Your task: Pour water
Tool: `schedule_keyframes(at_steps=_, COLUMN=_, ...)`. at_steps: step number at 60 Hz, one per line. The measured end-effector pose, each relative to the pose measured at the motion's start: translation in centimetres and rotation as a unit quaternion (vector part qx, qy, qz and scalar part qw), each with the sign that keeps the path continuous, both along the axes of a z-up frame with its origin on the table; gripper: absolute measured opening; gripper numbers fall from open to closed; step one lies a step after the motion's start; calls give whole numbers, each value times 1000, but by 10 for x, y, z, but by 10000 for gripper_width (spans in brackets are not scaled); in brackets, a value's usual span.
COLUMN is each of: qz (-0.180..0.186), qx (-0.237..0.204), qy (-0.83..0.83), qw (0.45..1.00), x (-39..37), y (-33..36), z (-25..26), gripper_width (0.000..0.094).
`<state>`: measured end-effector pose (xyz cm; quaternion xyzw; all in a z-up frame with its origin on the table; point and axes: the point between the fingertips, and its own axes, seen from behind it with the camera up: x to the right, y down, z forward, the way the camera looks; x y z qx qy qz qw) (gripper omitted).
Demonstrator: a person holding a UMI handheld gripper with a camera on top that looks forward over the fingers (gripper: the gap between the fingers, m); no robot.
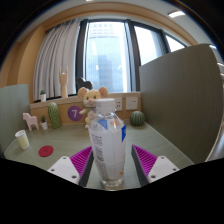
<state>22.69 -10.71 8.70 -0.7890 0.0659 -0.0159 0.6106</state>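
A clear plastic water bottle (108, 148) with a white and blue label stands upright between my fingers, close to the camera. My gripper (111, 160) is shut on the bottle, with the magenta pads (82, 158) pressing its lower body from both sides. The bottle's base shows just above the grey table (60, 160). A white cup (22, 139) stands on the table well to the left, beyond the fingers. The bottle hides what lies straight ahead of it.
A red disc (46, 151) lies on the table near the cup. A green cactus figure (56, 117), a teddy bear (90, 100) and a round green plant (137, 118) stand at the back. Grey partitions (185, 100) flank the table.
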Motion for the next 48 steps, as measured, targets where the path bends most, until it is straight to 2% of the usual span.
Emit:
schedule_keyframes(at_steps=5, qz=16, qx=19, qy=8, qw=1000, x=-9, y=13, z=-2, gripper_width=573)
schedule_keyframes(at_steps=12, qz=22, qx=40, qy=-11, qw=999, x=-9, y=25, z=0, gripper_width=516)
schedule_keyframes(at_steps=19, qz=19, qx=49, qy=-28, qw=998, x=-12, y=28, z=3, gripper_width=371)
schedule_keyframes(at_steps=22, qz=16, qx=47, qy=-37, qw=998, x=-12, y=31, z=2, gripper_width=339)
schedule_keyframes(at_steps=32, qz=6, qx=22, qy=-91, qw=996, x=-19, y=41, z=4, gripper_width=339)
schedule_keyframes(at_steps=39, qz=12, qx=15, qy=-161, qw=987, x=-52, y=54, z=32, gripper_width=338)
schedule_keyframes(at_steps=48, qz=71, qx=6, qy=-311, qw=948, x=-136, y=74, z=70, gripper_width=338)
